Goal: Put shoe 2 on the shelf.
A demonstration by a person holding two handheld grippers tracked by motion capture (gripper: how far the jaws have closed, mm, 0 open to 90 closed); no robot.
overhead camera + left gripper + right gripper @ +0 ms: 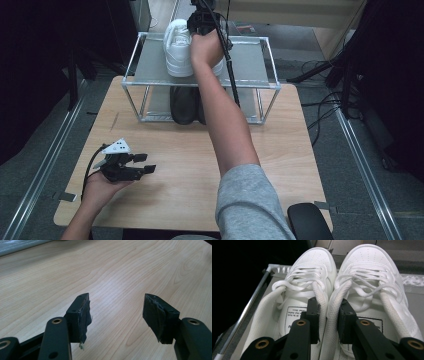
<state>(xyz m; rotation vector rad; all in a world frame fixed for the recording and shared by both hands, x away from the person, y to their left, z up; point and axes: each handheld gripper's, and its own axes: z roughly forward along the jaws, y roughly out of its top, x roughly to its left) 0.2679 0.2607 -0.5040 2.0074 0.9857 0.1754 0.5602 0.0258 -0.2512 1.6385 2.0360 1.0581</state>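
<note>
A pair of white sneakers [177, 47] stands on the top shelf of a metal rack [250, 60] at the table's far side. In the right gripper view the left sneaker [312, 267] and the right sneaker [372, 267] lie side by side, toes pointing away. My right gripper [328, 315] has one jaw inside each shoe and pinches their two touching inner collars together. From above, the right gripper [200, 22] sits over the shoes at the end of an outstretched arm. My left gripper [147, 165] rests low over the table's near left, open with nothing between its jaws [116, 312].
A pair of black shoes [182, 105] sits on the rack's lower shelf. The wooden table [165, 200] spreads between the rack and the person. A black rounded chair part [307, 220] is at the near right. Stand legs and cables [320, 70] lie on the floor to the right.
</note>
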